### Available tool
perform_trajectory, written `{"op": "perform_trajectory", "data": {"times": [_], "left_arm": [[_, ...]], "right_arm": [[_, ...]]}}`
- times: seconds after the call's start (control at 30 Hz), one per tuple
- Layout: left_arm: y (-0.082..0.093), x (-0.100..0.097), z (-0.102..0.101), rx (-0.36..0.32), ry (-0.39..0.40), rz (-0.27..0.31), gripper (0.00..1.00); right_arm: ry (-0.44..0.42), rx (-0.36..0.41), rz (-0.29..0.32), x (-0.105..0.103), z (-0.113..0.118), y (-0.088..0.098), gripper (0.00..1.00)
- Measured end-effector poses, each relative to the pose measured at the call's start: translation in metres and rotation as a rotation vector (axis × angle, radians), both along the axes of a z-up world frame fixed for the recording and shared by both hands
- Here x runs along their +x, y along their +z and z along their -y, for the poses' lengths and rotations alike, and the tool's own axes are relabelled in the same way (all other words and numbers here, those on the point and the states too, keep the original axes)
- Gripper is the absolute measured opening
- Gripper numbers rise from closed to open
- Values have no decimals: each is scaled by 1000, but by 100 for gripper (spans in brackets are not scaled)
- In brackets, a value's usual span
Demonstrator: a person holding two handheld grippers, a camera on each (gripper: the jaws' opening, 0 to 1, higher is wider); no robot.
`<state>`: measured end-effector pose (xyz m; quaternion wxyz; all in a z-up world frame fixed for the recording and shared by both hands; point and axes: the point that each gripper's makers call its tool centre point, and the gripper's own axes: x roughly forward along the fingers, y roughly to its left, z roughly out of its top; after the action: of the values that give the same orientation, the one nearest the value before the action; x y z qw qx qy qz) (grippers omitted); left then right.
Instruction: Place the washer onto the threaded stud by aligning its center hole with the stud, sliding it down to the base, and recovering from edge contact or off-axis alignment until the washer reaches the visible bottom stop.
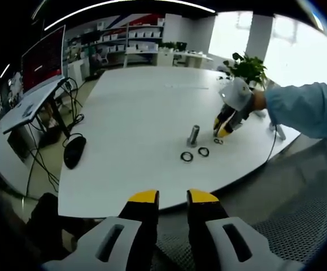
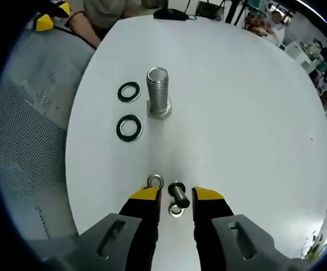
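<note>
Right gripper [image 2: 175,197] hovers low with jaws apart around a small bolt [image 2: 179,193] and small washers, apparently to pick one. Threaded stud [image 2: 157,90] stands upright mid-table, two dark washers [image 2: 129,127] just beside it. Left gripper [image 1: 173,199], jaws apart, waits off the table's near edge.

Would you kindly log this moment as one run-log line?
right gripper: open over small bolt | left gripper: open, off table | stud: bare | washers: on table

Left gripper view stands off the table [image 1: 152,101]; right gripper view hangs close above; both share the stud [image 2: 158,90], probably.
</note>
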<state>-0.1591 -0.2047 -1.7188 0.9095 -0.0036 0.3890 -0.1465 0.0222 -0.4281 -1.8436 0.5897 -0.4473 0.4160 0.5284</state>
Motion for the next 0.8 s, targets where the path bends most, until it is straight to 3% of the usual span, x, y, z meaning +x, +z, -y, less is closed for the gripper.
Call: {"op": "perform_trajectory", "data": {"times": [0.47, 0.67, 0.8], "left_arm": [[1, 0, 0, -5, 2, 2, 17], [1, 0, 1, -8, -1, 3, 17], [1, 0, 1, -11, -3, 4, 17]], "right_arm": [[-99, 64, -5, -2, 9, 14, 25], [-122, 97, 63, 2, 15, 29, 25], [-150, 116, 78, 1, 21, 39, 25]]}}
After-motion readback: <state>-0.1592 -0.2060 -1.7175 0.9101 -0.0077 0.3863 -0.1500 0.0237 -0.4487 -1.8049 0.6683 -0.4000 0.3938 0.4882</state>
